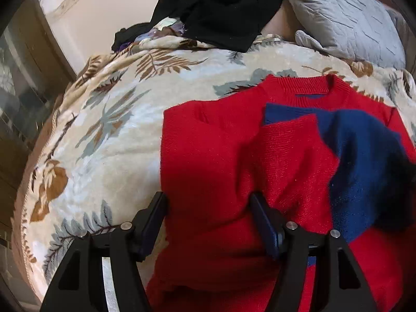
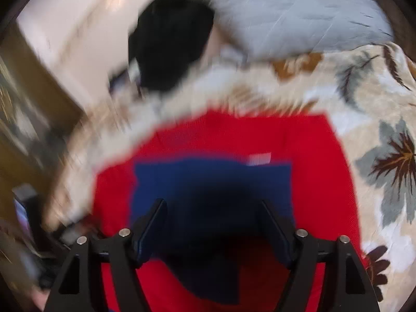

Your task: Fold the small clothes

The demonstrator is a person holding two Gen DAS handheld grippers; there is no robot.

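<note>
A small red sweater (image 1: 213, 150) with navy blue panels lies on the leaf-print blanket (image 1: 109, 119), collar at the far end, sleeves folded in over the body. My left gripper (image 1: 208, 202) is open just above the sweater's left part, its fingers apart with red knit between them. In the blurred right wrist view the red sweater (image 2: 312, 140) fills the middle with its navy blue sleeve (image 2: 208, 182) across it. My right gripper (image 2: 213, 208) is open over the blue sleeve, holding nothing.
A heap of black clothes (image 1: 221, 7) lies at the far end of the bed, next to a grey quilted pillow (image 1: 345, 13). Wooden furniture (image 1: 28, 59) and a wall stand to the left. The blanket (image 2: 377, 104) extends to the right of the sweater.
</note>
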